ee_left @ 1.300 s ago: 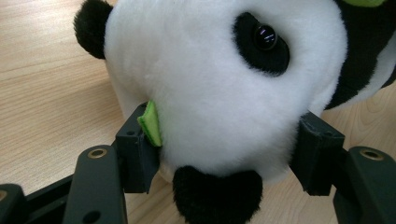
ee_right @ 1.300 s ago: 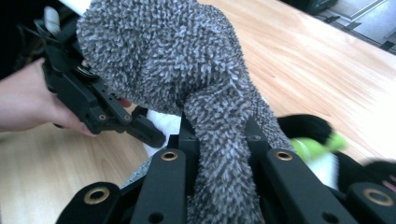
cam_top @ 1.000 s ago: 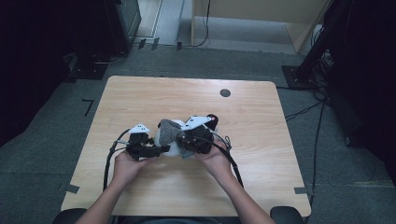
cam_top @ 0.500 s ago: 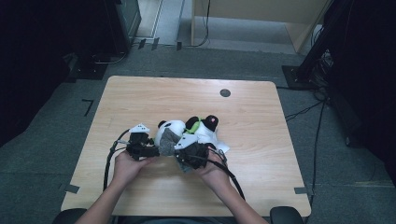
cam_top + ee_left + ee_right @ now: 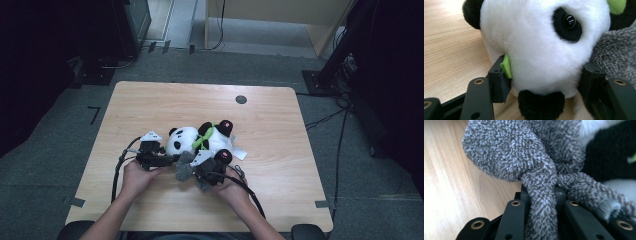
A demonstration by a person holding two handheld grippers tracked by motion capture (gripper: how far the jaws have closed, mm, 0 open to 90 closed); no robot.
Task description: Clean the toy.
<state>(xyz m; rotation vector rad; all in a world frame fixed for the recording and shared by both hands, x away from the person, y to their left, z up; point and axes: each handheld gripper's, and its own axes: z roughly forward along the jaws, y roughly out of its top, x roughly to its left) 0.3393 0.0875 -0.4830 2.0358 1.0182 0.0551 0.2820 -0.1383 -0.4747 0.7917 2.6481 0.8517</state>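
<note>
A person sits at the wooden table and works with a toy panda and a grey fuzzy cloth. It looks like a small piece of clothing for the toy, but I cannot tell which kind.

The panda lies on its side near the middle of the table, its white head toward the left gripper. In the left gripper view, the panda's head sits between the two black jaws, and they press on it from both sides, so this gripper is clamped on the head and keeps the toy steady. A small green pad lies on the inner face of one jaw.

The right gripper is just beside the panda's body, at the near side. In the right gripper view, a narrow strip of the grey cloth runs down between the two jaws, which stand close together and pinch it. The rest of the cloth bunches up in front, touching the panda.

I judge that the work is at an early stage: both things are gripped, but the cloth is not yet on the panda and hangs as a bundle beside it. Spreading it and pulling it over the toy is left.

Compared with one second ago, the panda is much more uncovered now: the right gripper has moved toward the person and the cloth no longer hides the toy's body.
</note>
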